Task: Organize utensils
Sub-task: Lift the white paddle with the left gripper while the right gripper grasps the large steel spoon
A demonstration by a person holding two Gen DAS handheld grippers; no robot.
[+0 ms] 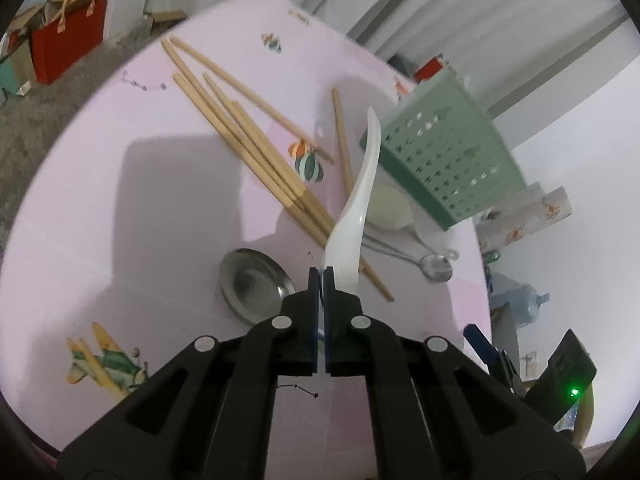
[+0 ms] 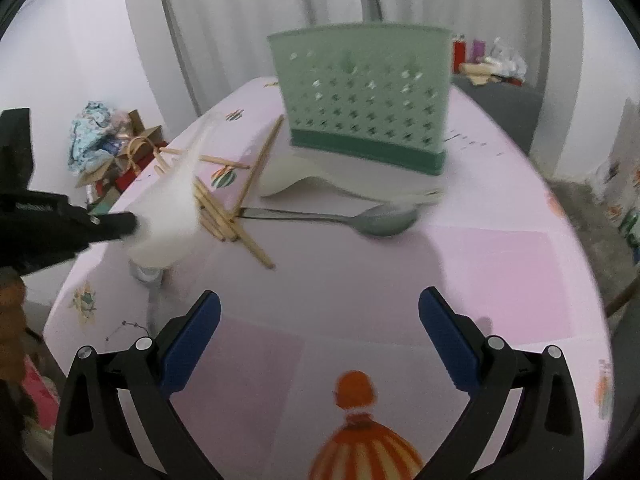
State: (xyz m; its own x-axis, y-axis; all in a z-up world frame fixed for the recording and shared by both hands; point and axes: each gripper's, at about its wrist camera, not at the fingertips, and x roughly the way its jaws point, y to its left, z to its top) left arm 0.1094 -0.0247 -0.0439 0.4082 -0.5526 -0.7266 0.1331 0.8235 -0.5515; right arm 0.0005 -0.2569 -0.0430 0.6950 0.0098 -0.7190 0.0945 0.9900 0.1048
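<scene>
Left wrist: pink patterned tablecloth (image 1: 100,208), red bag (image 1: 68,46) on grey floor.

The left tongs (image 1: 323,276) point steeply down, jaws pinched together on the bowl edge of a white spoon (image 1: 354,216). The right tongs (image 2: 319,320) also angle down, jaws spread wide with nothing between them.

Pale curtains (image 2: 248,20) behind pink-clothed table (image 2: 480,264) (grey carpet (image 1: 24,152) below)
</scene>
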